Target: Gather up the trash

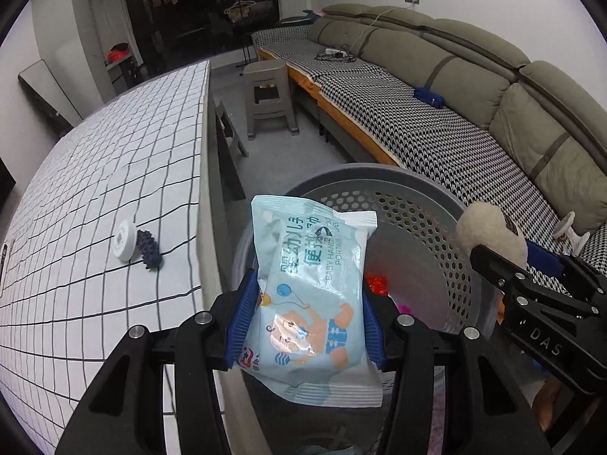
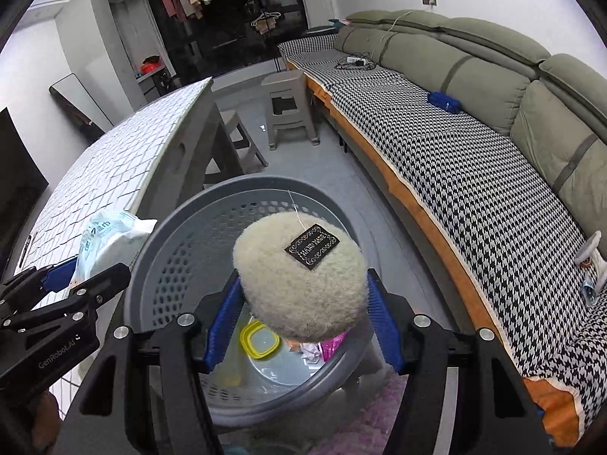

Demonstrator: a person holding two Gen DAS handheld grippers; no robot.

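While both tools hang over the grey perforated basket (image 2: 178, 250), we see the left gripper (image 1: 305, 326) clamping a pale blue wet-wipes pack (image 1: 311, 295) and the right gripper (image 2: 301, 322) clamping a cream fluffy pad (image 2: 299, 284); a yellow lid (image 2: 259, 340) lies inside the basket.

wipes pack (image 1: 311, 295) pale blue, upright | fluffy pad (image 2: 299, 284) cream | both over grey basket (image 2: 197, 235)
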